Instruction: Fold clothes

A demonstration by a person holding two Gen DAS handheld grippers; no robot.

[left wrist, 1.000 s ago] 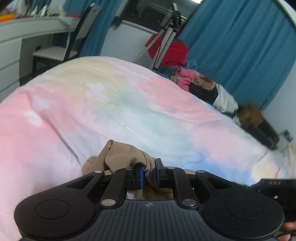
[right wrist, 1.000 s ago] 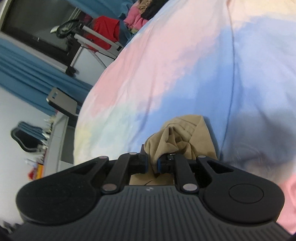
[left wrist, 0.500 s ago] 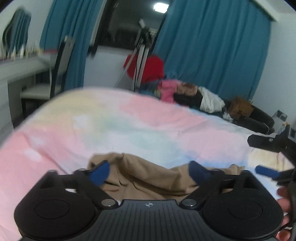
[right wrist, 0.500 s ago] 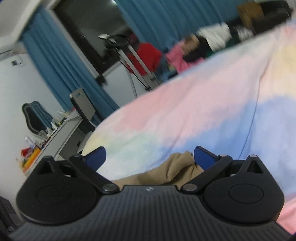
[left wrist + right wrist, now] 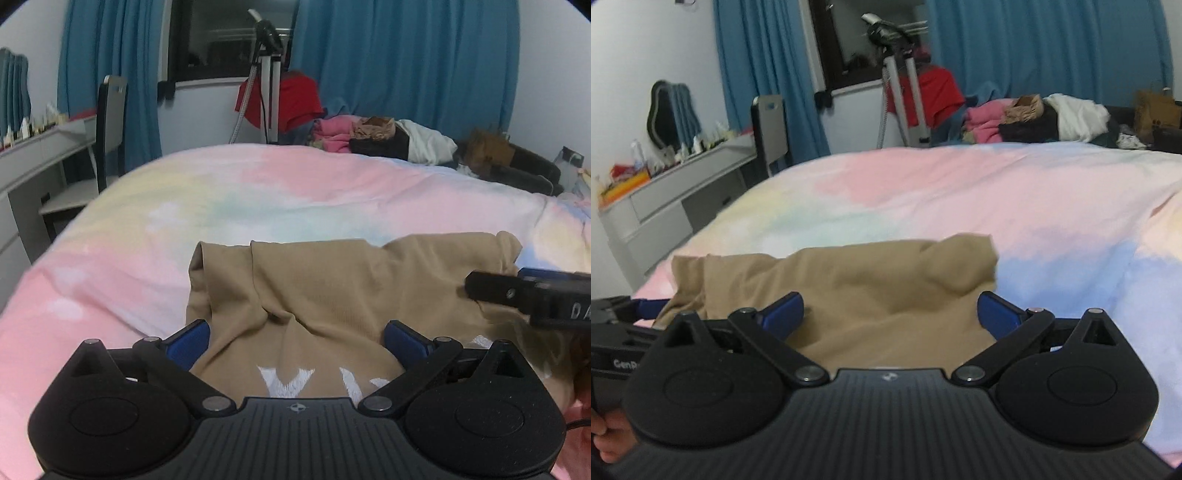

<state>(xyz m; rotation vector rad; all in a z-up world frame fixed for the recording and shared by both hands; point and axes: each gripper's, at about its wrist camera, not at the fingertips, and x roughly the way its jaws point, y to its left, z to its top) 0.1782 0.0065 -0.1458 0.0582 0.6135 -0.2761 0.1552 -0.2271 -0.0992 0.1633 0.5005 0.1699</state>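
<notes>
One tan garment (image 5: 332,291) on bedspread (image 5: 258,192), left gripper (image 5: 297,341), right gripper (image 5: 890,314), both wide open, empty

A pastel tie-dye bedspread (image 5: 295,192) fills mid-frame. Teal curtains (image 5: 406,62) hang across the top, flanking a dark window (image 5: 214,37). A grey chair (image 5: 110,110) and a white desk (image 5: 40,147) occupy the left edge. A metal tripod stand (image 5: 267,81) stands at upper centre.

bed (image 5: 332,192) mid open, clothes pile (image 5: 388,136) far edge
</notes>
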